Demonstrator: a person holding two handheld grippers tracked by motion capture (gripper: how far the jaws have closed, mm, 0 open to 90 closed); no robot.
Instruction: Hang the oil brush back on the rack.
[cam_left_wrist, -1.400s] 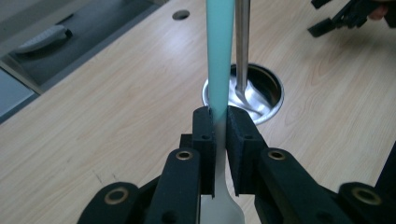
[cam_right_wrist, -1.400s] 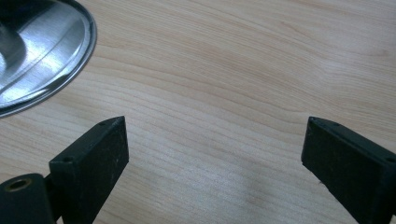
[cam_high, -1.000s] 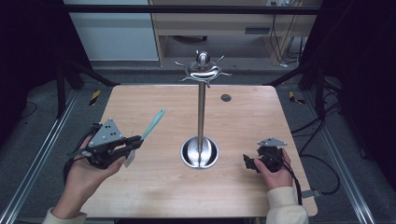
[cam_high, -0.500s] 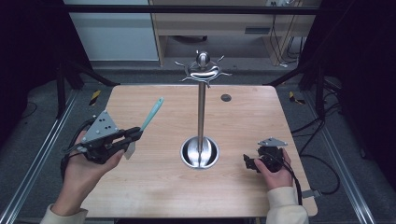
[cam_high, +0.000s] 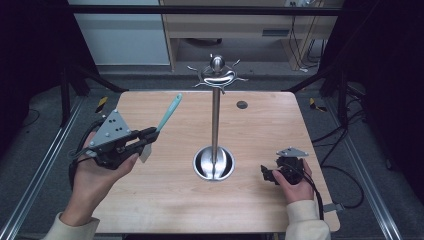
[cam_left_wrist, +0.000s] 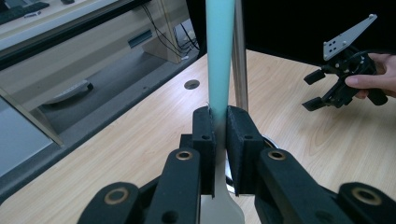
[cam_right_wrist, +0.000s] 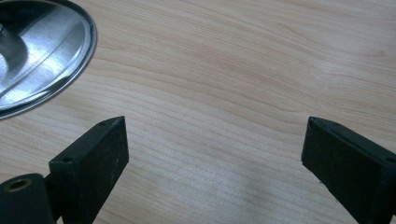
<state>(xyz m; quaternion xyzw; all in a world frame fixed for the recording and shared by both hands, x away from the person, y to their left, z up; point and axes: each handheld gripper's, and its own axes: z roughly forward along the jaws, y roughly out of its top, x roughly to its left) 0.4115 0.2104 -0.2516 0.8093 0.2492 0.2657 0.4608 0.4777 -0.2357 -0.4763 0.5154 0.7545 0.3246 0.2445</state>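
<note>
Moved: left gripper (cam_high: 148, 135) has lifted the spatula (cam_high: 168, 114) higher than a second ago; right gripper (cam_high: 270, 173) kept its place.
Grip: left jaws clenched on the spatula neck; right jaws spread wide, holding nothing.
Spatula place: in the air, left of the steel stand (cam_high: 215, 117), handle tilted toward its top.
Progress: picked up already; hanging on a hook (cam_high: 239, 79) is probably left.
Materials: spatula handle smooth teal, blade pale; stand polished metal, round dish base; table (cam_high: 260, 125) light wood grain.
</note>
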